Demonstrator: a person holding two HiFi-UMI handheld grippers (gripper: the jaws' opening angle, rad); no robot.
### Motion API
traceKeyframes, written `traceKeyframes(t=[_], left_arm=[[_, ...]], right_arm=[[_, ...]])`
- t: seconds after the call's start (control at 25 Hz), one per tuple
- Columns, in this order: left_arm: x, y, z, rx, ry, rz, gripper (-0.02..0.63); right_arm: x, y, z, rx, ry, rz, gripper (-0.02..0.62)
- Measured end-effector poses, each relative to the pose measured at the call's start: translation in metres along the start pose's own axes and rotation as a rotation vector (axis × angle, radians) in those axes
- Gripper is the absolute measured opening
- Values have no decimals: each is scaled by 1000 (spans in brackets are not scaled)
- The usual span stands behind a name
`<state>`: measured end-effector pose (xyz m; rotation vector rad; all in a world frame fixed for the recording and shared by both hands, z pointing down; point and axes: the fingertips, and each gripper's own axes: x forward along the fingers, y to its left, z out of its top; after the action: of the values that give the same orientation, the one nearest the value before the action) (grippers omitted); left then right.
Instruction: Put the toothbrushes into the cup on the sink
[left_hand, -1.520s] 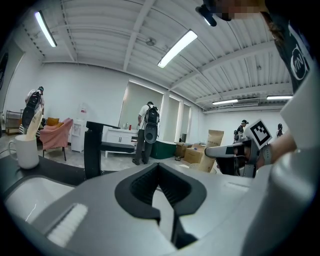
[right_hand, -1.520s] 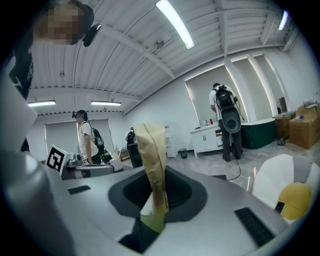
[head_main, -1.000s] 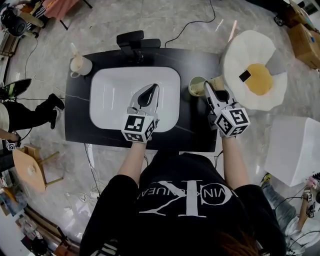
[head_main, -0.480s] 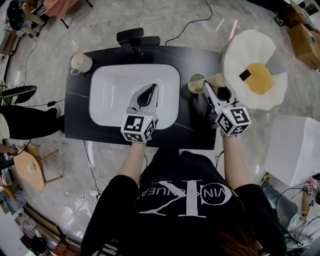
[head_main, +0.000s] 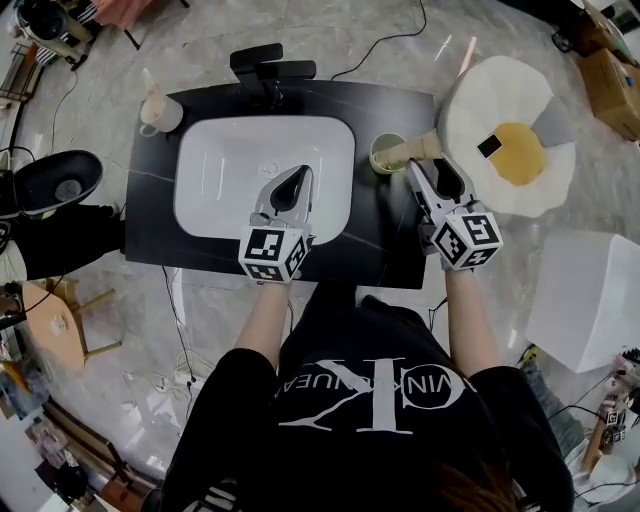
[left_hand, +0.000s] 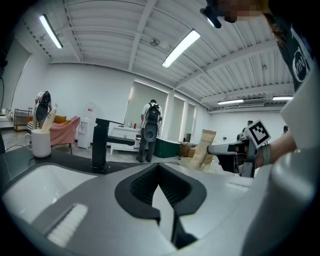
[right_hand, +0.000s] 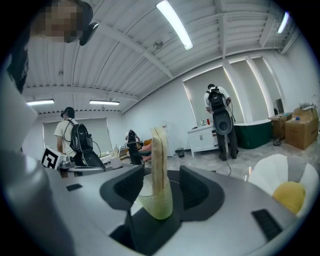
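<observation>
A pale green cup stands on the black counter to the right of the basin. A beige toothbrush leans in it with its top toward my right gripper. In the right gripper view the toothbrush rises from the cup between the jaws of my right gripper. Those jaws are opening and the pads stand clear of it. My left gripper hovers over the white basin, shut and empty; in its own view my left gripper shows its tips meeting.
A second white mug with brushes stands at the counter's back left corner and shows as the mug in the left gripper view. A black faucet rises behind the basin. An egg-shaped cushion and a white box lie to the right.
The right jaws have spread apart and let go of the toothbrush, which now leans in the green cup. The left gripper stays over the basin.
</observation>
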<state>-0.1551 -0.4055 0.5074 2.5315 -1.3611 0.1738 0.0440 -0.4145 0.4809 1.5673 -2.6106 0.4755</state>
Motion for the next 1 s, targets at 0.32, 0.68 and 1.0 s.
traceKeyframes(t=[0.32, 0.68, 1.0], left_arm=[[-13, -14, 8, 12, -21, 22, 12], [-33, -29, 16, 36, -51, 47, 12], [-53, -41, 15, 44, -66, 65, 12]], right_arm=[[-18, 0, 6, 7, -21, 13, 195], [-43, 8, 10, 4, -45, 41, 192], [-63, 19, 8, -13, -52, 62, 93]])
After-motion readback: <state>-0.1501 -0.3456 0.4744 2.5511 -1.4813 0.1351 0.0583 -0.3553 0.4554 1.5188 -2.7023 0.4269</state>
